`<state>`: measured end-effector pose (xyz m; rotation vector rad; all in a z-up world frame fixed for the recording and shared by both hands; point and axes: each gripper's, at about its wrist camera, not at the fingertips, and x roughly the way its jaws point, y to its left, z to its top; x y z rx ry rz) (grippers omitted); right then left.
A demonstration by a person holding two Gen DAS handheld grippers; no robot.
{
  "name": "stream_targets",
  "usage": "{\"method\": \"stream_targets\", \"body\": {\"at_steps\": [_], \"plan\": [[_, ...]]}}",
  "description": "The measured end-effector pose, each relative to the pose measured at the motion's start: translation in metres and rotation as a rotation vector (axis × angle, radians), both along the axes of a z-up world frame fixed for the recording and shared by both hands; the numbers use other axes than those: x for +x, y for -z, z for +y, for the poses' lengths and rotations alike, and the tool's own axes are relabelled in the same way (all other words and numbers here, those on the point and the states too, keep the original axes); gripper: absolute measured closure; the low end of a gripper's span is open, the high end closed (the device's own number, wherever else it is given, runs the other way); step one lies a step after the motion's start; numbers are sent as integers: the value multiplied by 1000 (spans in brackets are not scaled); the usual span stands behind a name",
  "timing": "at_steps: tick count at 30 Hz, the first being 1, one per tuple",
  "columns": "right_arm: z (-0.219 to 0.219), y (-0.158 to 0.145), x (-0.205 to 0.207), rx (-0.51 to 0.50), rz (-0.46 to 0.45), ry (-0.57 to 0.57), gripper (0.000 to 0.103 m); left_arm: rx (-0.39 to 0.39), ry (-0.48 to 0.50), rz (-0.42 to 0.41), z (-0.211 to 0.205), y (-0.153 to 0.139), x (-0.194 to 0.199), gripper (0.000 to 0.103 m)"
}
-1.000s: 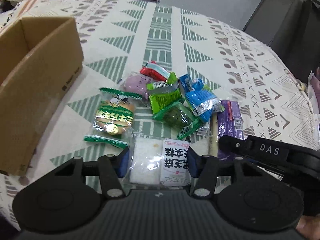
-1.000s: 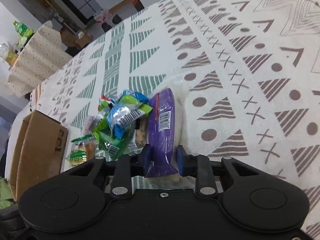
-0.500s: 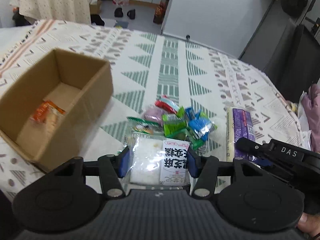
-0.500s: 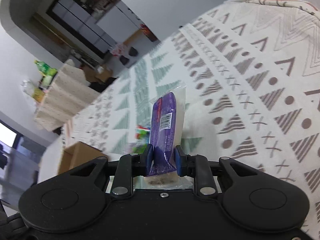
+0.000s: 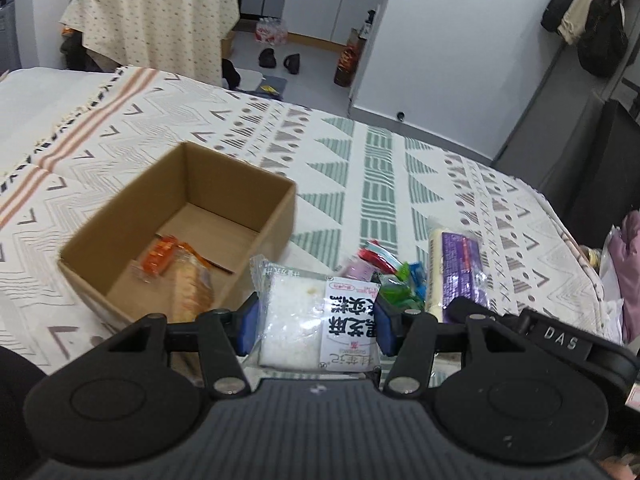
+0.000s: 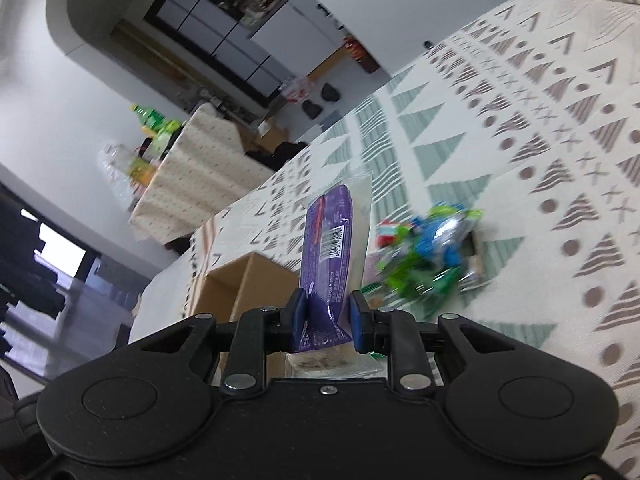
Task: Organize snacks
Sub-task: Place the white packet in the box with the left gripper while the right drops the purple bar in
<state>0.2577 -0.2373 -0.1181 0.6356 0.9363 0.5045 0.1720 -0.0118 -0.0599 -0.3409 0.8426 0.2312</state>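
Note:
My left gripper (image 5: 315,326) is shut on a clear packet of white rice cake (image 5: 316,320) with a black-lettered label, held in the air just right of the open cardboard box (image 5: 120,216). Inside the box lie an orange-wrapped snack (image 5: 160,256) and a biscuit pack (image 5: 192,284). My right gripper (image 6: 328,320) is shut on the tail of a long purple snack pack (image 6: 328,248), lifted off the cloth; the same purple pack (image 5: 456,272) shows at the right of the left wrist view. A pile of small green, blue and red snacks (image 6: 432,248) lies on the patterned tablecloth.
The table's patterned cloth (image 5: 360,168) runs to a far edge with open floor beyond. A second table with bottles (image 5: 160,20) stands at the back left. Part of the snack pile (image 5: 384,264) peeks out behind the rice cake packet. Pink cloth (image 5: 628,264) lies at the right edge.
Both grippers rose from the cloth with their packs. The left one swung towards the box, whose inside now shows. The right one lifted the purple pack clear of the pile.

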Motion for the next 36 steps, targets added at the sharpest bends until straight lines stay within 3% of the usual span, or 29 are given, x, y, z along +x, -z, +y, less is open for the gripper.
{"method": "stream_targets", "body": {"at_steps": [15, 27, 36], "plan": [[49, -7, -17, 1, -16, -49, 80, -30, -84, -25, 67, -5, -14, 48], [94, -7, -21, -51, -13, -92, 80, -98, -145, -9, 117, 17, -6, 48], [118, -5, -10, -66, 11, -98, 81, -168, -132, 21, 143, 40, 5, 48]]}}
